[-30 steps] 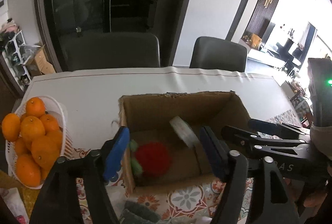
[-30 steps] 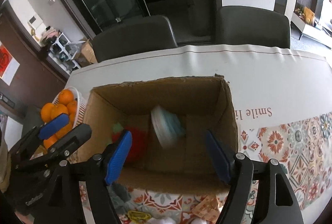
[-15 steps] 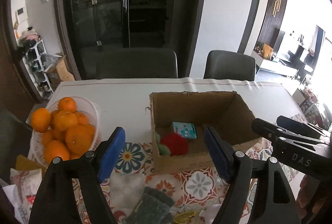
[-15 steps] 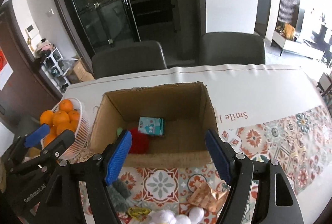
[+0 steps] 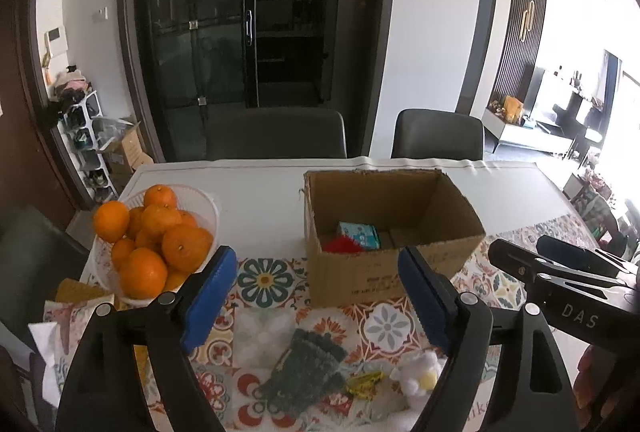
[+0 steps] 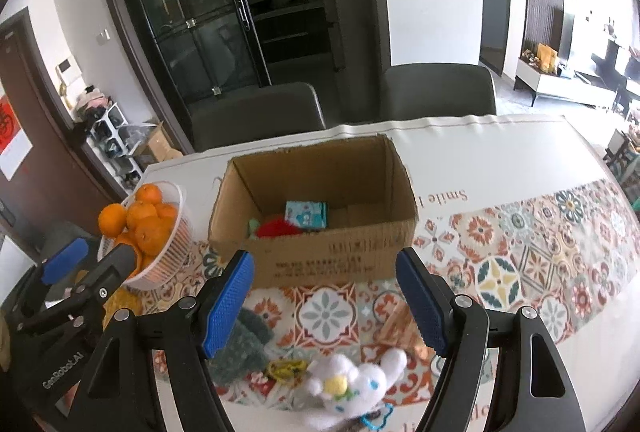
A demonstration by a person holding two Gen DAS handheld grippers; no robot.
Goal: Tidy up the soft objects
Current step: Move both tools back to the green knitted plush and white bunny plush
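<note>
An open cardboard box (image 5: pixel 360 276) (image 6: pixel 320 264) stands on the patterned tablecloth. Inside lie a red fluffy toy (image 6: pixel 276 229) (image 5: pixel 340 244) and a small teal packet (image 6: pixel 306 213) (image 5: pixel 358 235). In front of the box lie a grey knitted piece (image 5: pixel 304 368) (image 6: pixel 240 344), a small yellow wrapper (image 5: pixel 366 383) (image 6: pixel 285 368) and a white plush toy (image 6: pixel 352 388) (image 5: pixel 416 376). My left gripper (image 5: pixel 320 300) hangs over these with its jaws opening and nothing between them. My right gripper (image 6: pixel 326 306) is open and holds nothing, just above the white plush.
A white basket of oranges (image 5: pixel 120 272) (image 6: pixel 176 232) stands left of the box. A clear bag of white cotton balls (image 5: pixel 260 328) lies by the grey piece. Two dark chairs (image 5: pixel 276 134) stand at the table's far edge. Crumpled paper (image 5: pixel 60 312) lies at the near left.
Both grippers pulled back and rose away from the box. The teal packet, in mid-air over the box a second ago, now rests inside. The items in front of the box came into view.
</note>
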